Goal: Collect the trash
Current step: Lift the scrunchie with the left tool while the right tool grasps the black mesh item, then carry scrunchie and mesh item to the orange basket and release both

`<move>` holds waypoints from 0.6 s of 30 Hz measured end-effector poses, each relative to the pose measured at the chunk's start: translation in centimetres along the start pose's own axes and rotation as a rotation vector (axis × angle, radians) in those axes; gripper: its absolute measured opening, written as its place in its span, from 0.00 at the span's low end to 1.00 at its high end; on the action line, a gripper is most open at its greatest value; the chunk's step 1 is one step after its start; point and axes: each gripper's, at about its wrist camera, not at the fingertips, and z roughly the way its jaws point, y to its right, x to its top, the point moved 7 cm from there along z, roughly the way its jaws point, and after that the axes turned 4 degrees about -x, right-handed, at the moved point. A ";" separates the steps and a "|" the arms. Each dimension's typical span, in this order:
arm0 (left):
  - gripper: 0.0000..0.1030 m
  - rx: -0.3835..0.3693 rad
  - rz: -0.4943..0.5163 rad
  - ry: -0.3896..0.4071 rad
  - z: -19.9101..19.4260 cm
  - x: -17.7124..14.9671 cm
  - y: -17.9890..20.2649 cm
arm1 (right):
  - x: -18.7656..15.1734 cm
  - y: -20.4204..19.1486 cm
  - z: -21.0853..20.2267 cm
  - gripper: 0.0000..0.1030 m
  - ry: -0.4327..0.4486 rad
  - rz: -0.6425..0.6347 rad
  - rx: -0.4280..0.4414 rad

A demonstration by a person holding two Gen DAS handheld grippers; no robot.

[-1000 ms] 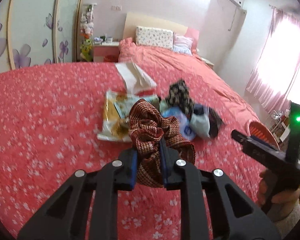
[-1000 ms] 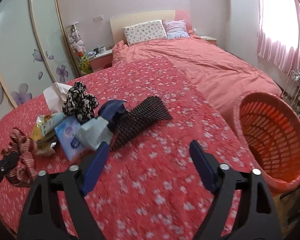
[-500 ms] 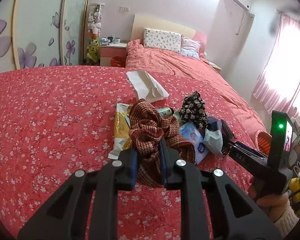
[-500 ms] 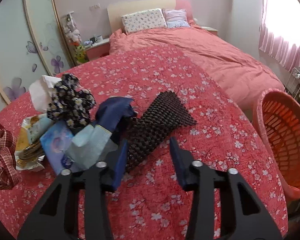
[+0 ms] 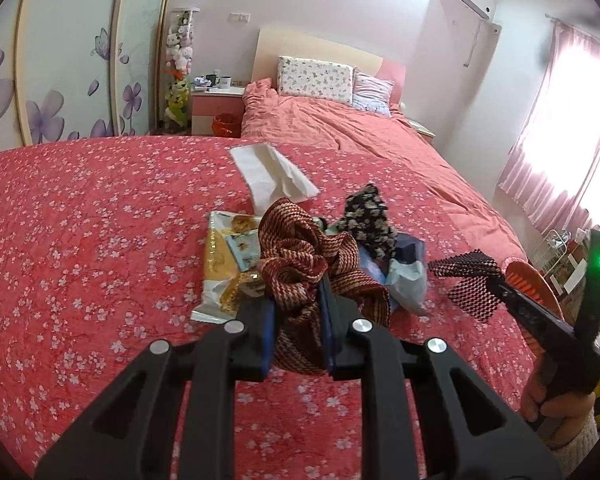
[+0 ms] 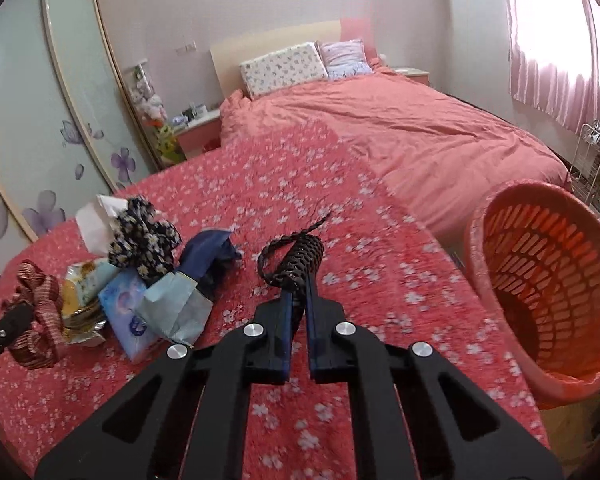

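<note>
My left gripper [image 5: 297, 304] is shut on a red-brown woven scrunchie [image 5: 304, 256], held above the red floral bedspread. My right gripper [image 6: 298, 300] is shut on a black mesh foam sleeve [image 6: 300, 264], lifted off the bedspread; the sleeve also shows in the left wrist view [image 5: 470, 284]. A pile of trash lies between them: a yellow snack wrapper [image 5: 224, 264], a black floral scrunchie [image 6: 142, 236], a blue tissue pack [image 6: 130, 308], a pale blue paper [image 6: 176, 308], a dark blue wrapper [image 6: 208, 256] and a white tissue [image 5: 270, 174].
An orange plastic basket [image 6: 548, 304] stands on the floor off the bed's right edge. Pillows [image 6: 284, 66] lie at the headboard. A nightstand [image 5: 216, 110] and floral wardrobe doors [image 5: 60, 60] are at the left. Pink curtains [image 6: 548, 56] hang at the right.
My right gripper has shut on the black mesh sleeve and lifted it off the bedspread, turning toward the basket. My left gripper still holds the scrunchie and has barely moved.
</note>
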 end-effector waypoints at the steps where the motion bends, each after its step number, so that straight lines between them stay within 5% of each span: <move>1: 0.19 -0.004 0.004 0.001 -0.1 0.1 0.3 | 0.2 0.2 -0.4 0.06 0.009 0.003 0.004; 18: 0.19 -0.124 0.093 0.009 -0.3 0.7 8.7 | 2.5 6.6 -7.6 0.06 0.169 0.104 0.003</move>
